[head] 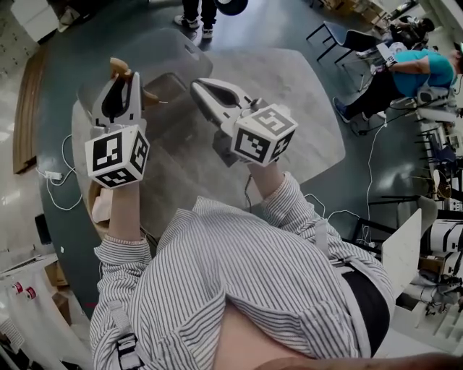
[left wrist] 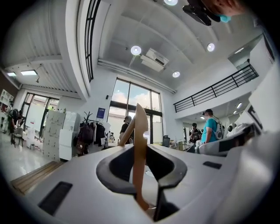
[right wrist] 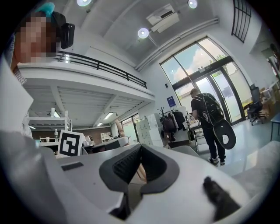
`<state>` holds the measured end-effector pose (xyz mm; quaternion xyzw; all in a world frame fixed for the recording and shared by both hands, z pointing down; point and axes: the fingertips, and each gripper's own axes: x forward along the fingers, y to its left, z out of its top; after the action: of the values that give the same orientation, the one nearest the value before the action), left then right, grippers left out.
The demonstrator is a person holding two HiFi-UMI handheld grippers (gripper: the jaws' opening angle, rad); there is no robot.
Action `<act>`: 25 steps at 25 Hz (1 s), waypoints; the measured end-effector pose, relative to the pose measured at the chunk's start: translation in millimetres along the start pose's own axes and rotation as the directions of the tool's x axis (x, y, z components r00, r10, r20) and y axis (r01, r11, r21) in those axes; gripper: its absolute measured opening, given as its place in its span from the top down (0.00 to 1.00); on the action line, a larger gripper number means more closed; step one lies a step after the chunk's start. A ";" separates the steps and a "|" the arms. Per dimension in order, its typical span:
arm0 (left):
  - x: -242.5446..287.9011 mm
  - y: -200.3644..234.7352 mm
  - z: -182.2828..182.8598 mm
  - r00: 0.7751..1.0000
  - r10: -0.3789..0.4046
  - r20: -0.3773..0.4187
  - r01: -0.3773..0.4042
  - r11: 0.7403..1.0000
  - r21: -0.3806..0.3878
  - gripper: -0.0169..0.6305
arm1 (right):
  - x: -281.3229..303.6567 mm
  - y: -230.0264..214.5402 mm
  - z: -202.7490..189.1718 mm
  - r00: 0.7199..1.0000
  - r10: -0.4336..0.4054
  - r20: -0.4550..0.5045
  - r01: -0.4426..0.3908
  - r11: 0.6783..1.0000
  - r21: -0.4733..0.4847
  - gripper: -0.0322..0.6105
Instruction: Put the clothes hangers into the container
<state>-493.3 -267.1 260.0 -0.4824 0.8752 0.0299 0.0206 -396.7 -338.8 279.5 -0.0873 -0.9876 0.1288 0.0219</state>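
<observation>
Above the grey tabletop (head: 304, 108), the left gripper (head: 123, 79) has its fingers clamped on a wooden hanger (left wrist: 141, 140), probably to carry it to the container, which I cannot pick out. The right gripper (head: 197, 87) has its fingers nearly together and looks idle. No writing is readable — only square markers.

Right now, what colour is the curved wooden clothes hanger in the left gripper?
The wooden hanger is pale tan; see left gripper view.

**Smooth wood, matt plastic**
The hanger (left wrist: 140, 144) is pale, smooth wood. The left gripper (head: 121, 81) and right gripper (head: 201, 88) have matt white plastic shells with dark ribbed pads (right wrist: 127, 166). The shirt (head: 239, 274) is striped cloth, and the grey floor (head: 289, 22) has a faint sheen.
</observation>
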 end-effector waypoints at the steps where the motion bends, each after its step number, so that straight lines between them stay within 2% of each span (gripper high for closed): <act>1: -4.0 0.7 -1.9 1.000 0.006 -0.003 -0.006 1.000 -0.006 0.84 | -1.0 3.1 -1.7 1.000 0.002 -0.002 -0.002 1.000 0.000 0.93; 7: -29.5 5.3 -15.4 0.998 0.061 -0.032 -0.063 0.997 -0.045 0.84 | -8.5 16.5 -11.6 1.000 0.006 -0.008 -0.006 1.000 0.008 0.93; 11: -40.3 7.3 -32.8 0.993 0.081 -0.082 -0.087 0.994 -0.071 0.84 | -11.8 22.3 -15.8 1.000 0.005 -0.013 -0.005 1.000 0.016 0.93; 18: -53.9 10.1 -57.5 0.986 0.070 -0.152 -0.085 0.991 -0.099 0.84 | -14.7 32.9 -30.4 0.999 0.012 -0.035 -0.011 0.999 0.034 0.93; 25: -63.3 -2.7 -77.9 0.981 0.026 -0.190 -0.046 0.994 -0.103 0.84 | -16.1 40.0 -38.3 1.000 0.013 -0.028 -0.011 0.998 0.054 0.93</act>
<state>-457.9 -220.7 341.7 -0.4675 0.8790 0.0311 -0.0886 -371.7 -294.0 305.8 -0.0944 -0.9828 0.1541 0.0372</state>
